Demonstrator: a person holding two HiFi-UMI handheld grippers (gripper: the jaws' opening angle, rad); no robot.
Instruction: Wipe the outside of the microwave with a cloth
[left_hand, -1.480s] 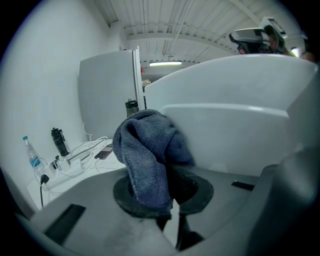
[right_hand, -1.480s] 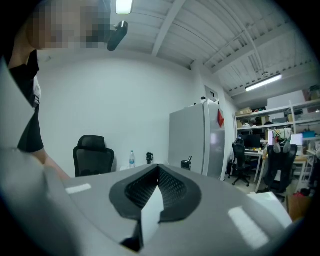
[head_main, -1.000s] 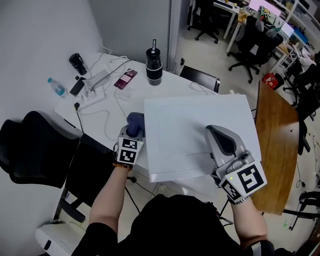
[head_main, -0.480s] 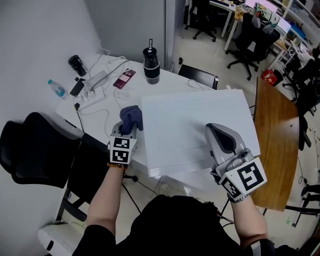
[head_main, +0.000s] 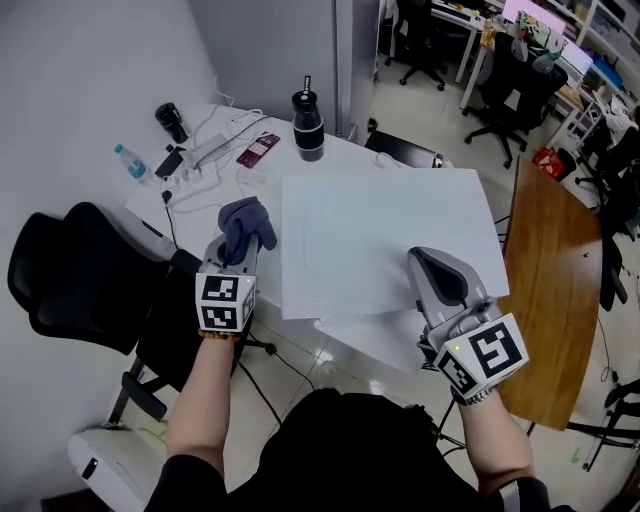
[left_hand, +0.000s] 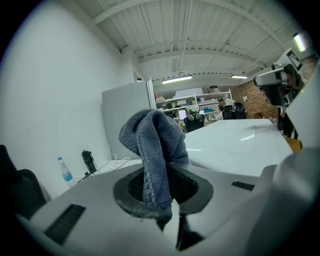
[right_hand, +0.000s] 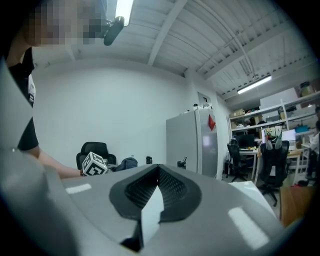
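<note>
A white surface (head_main: 275, 165) is seen at the upper left, and the white microwave (head_main: 380, 235) stands on it, its flat top filling the middle of the head view. A black chair (head_main: 70, 280) is placed at the left. The right gripper (head_main: 420, 258) is held over the front right part of the microwave's top, its jaws together with nothing between them; contact with the top cannot be made out. The left gripper (head_main: 233, 262) is held just beside the microwave's left edge, its jaws clamped on a grey-blue cloth (head_main: 246, 222), which is bunched above them and apart from the microwave. A black tumbler (head_main: 307, 125), a power strip (head_main: 205, 155) and a water bottle (head_main: 130, 160) are seen behind.
</note>
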